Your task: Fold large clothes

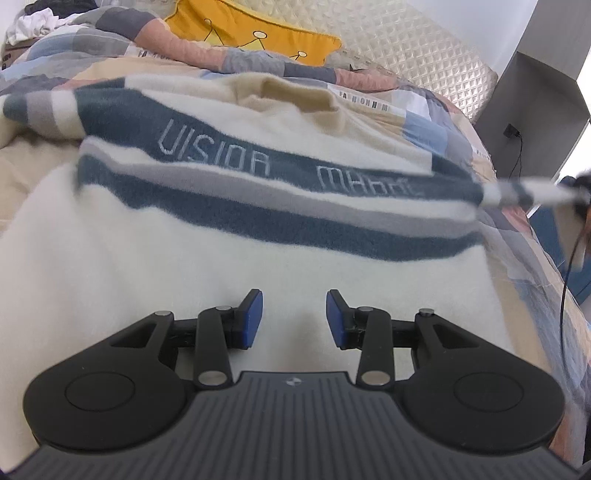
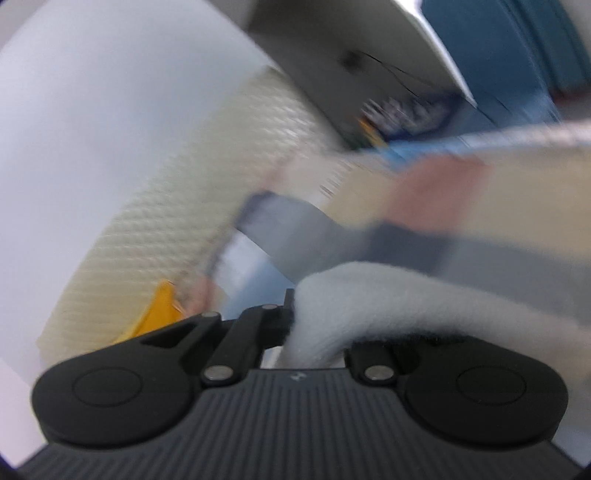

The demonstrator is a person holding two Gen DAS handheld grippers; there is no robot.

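Two hand-held grippers are at work on one garment, and the coming move is judged to turn on how the sleeve lies relative to the body of the sweater. The left hand-held gripper [image 1: 294, 319] is seen with its blue pads [image 1: 253, 319] partly apart and nothing between them; it hangs just over the cream lower part of the sweater [image 1: 221, 236], whether touching or not cannot be told. From there the sweater is spread away from it across the bed [image 1: 424, 110], its blue and grey stripes running crosswise and its collar at the far end, toward the yellow pillow [image 1: 255, 29]. The right hand-held gripper [image 2: 295, 325] is closed on a fluffy pale fold of the sleeve [image 2: 369, 299], which is bunched between its jaws and drapes off to the right of that view; the picture is heavily blurred. In the left wrist view the same sleeve [image 1: 517, 192] is seen drawn out taut from the sweater's right shoulder, its long axis roughly in line with the stripes and pointing off the bed's right side toward the right hand-held gripper at the frame's edge. The sleeve is thus held by the right hand alone, well apart from the left one. A fold of the sleeve back over the chest would be carried leftward along that axis, while the body could be pinned by the nearer left hand-held gripper.
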